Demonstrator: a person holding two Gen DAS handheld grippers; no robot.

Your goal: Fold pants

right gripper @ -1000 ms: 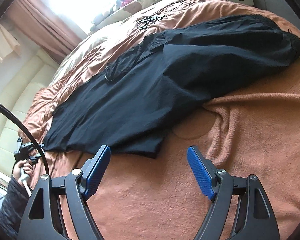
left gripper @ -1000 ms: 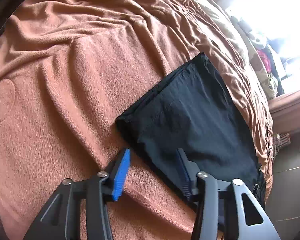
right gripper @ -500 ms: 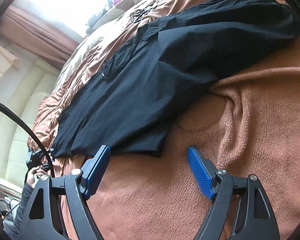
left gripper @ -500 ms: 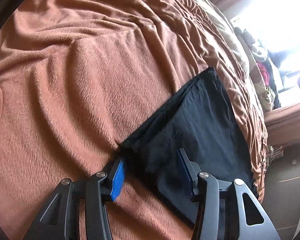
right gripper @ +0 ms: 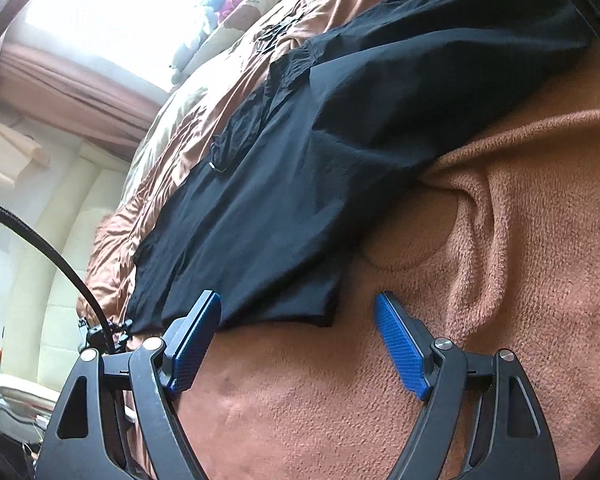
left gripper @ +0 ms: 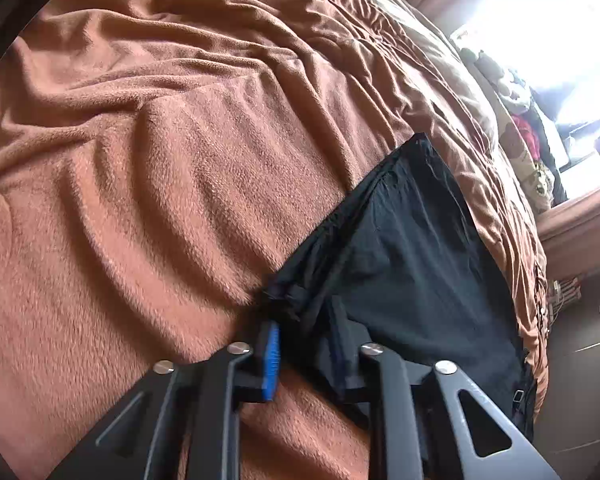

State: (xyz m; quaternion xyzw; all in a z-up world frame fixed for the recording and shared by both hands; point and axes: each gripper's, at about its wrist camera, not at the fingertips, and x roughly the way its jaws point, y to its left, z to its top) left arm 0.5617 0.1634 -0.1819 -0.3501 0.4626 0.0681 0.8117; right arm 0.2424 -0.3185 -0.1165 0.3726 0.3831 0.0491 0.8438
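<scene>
No fold is made yet: we close our left gripper (left gripper: 304,344) on a corner of the black pants (right gripper: 340,152) lying flat on the blanket (left gripper: 160,184); our right gripper (right gripper: 296,344) waits wide, empty, at their hem.

The black pants (right gripper: 308,168) lie spread flat across the bed's brown fleece blanket, thin, matte and lightly creased. In the right wrist view they run from a hem corner at 6 o'clock up toward 1 o'clock. In the left wrist view one corner (left gripper: 278,294) is bunched at centre, the cloth fanning toward 4 o'clock.
</scene>
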